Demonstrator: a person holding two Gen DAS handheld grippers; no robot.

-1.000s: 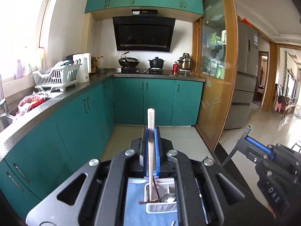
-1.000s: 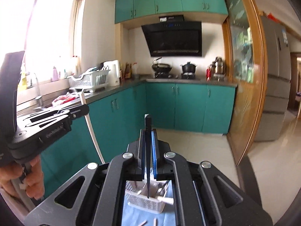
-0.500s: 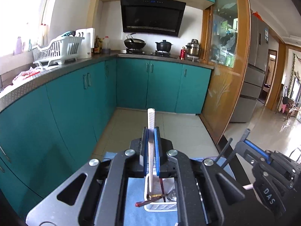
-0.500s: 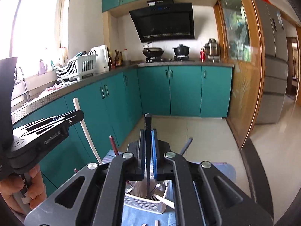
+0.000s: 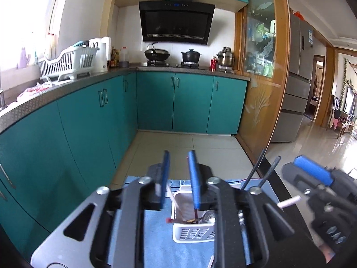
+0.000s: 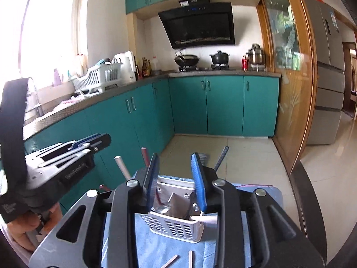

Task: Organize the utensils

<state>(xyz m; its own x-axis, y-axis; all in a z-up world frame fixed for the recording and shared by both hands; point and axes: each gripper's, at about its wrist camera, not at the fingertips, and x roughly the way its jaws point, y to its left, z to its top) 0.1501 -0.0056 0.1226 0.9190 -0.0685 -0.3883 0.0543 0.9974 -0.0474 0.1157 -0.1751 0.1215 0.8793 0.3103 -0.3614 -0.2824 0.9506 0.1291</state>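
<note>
The white slotted utensil basket (image 6: 176, 225) stands upright on a blue cloth (image 6: 156, 254), holding white sticks (image 6: 121, 165), a red stick (image 6: 145, 155), dark sticks (image 6: 221, 158) and what looks like a metal spoon (image 5: 206, 217). Loose white sticks (image 6: 169, 261) lie on the cloth in front of the basket. The left gripper (image 5: 178, 178) hangs over the basket, fingers spread and empty, a white stick (image 5: 173, 198) leaning between them. The right gripper (image 6: 175, 178) hovers likewise over the basket, fingers parted, gripping nothing. Beyond the basket run teal cabinets (image 6: 223, 105).
</note>
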